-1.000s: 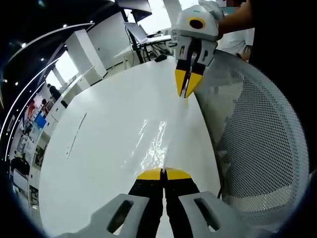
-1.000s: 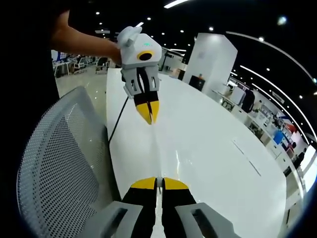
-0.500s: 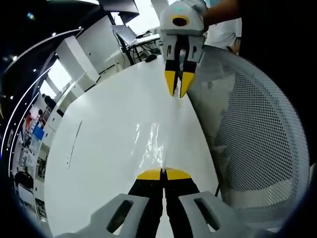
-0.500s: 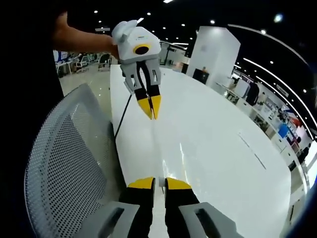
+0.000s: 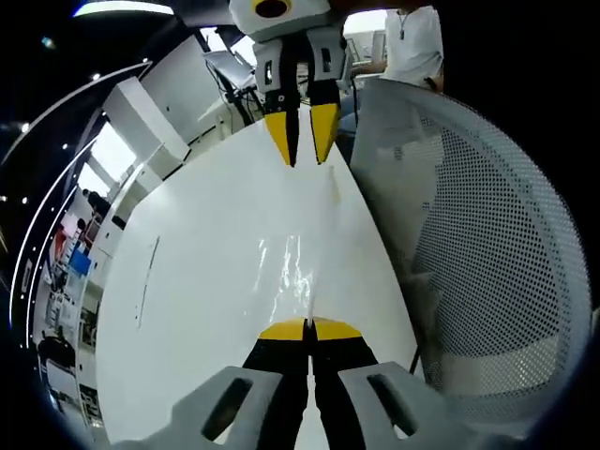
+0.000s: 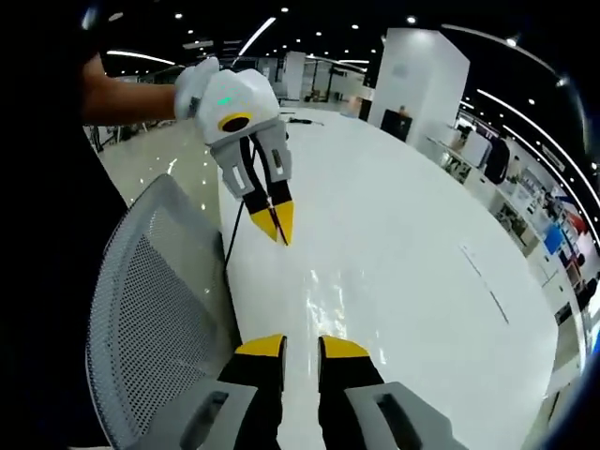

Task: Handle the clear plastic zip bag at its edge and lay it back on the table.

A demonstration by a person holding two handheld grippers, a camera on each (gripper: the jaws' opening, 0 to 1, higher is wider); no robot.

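- Since 1 s ago: right claw [image 6: 301, 348] has parted, jaws now apart w/ surface showing in the gap; it was pinched before. In left view it's also lifted toward top of view, jaws spread [image 5: 300, 141].
- Left claw [image 5: 308, 329]: yellow tips together, as before. Whether bag edge is clamped between them – can't tell.
- Clear plastic zip bag [image 5: 295, 277]: flat on white surface [image 5: 197, 281], just ahead of left claw, seen mostly as glare streaks. In right view, faint sheen just ahead of right claw [image 6: 323, 286]; edges hard to make out.
- Left claw in right view [image 6: 272, 223]: tips closed, hanging above surface near its edge.
- Grey mesh chair [image 5: 478, 262] beside surface edge, right of left claw; left of right claw [image 6: 155, 319].
- Far: person in white shirt [image 5: 412, 42] beyond chair.
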